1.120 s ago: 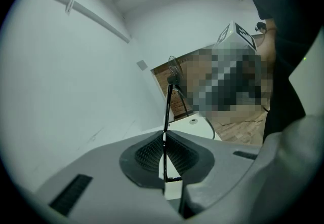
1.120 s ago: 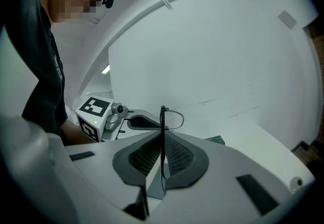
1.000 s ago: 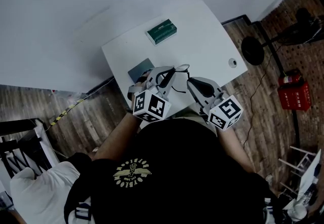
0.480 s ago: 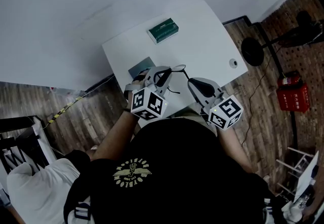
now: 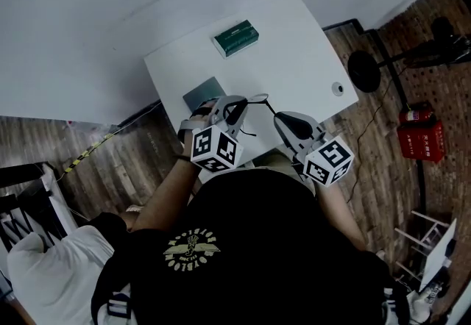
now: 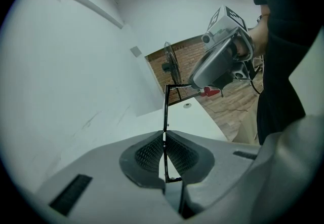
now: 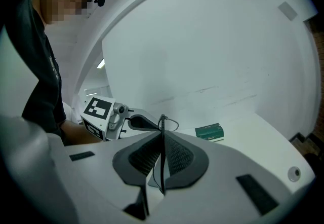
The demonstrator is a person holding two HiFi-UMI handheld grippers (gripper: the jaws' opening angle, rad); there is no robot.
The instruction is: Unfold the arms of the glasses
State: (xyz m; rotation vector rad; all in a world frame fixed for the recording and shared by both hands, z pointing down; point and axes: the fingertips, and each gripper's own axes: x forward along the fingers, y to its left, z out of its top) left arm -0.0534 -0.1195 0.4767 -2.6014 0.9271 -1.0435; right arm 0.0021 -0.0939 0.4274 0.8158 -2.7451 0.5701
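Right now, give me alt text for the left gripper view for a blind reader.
The left gripper is shut on thin black glasses, whose frame rises to a corner and runs sideways to the right gripper. A white table lies below, a brick wall beyond.

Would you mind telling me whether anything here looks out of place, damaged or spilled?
Nothing stands out. The glasses are held between the left claw and the right claw, each shut on a thin black part of them; the green box lies flat on the table.
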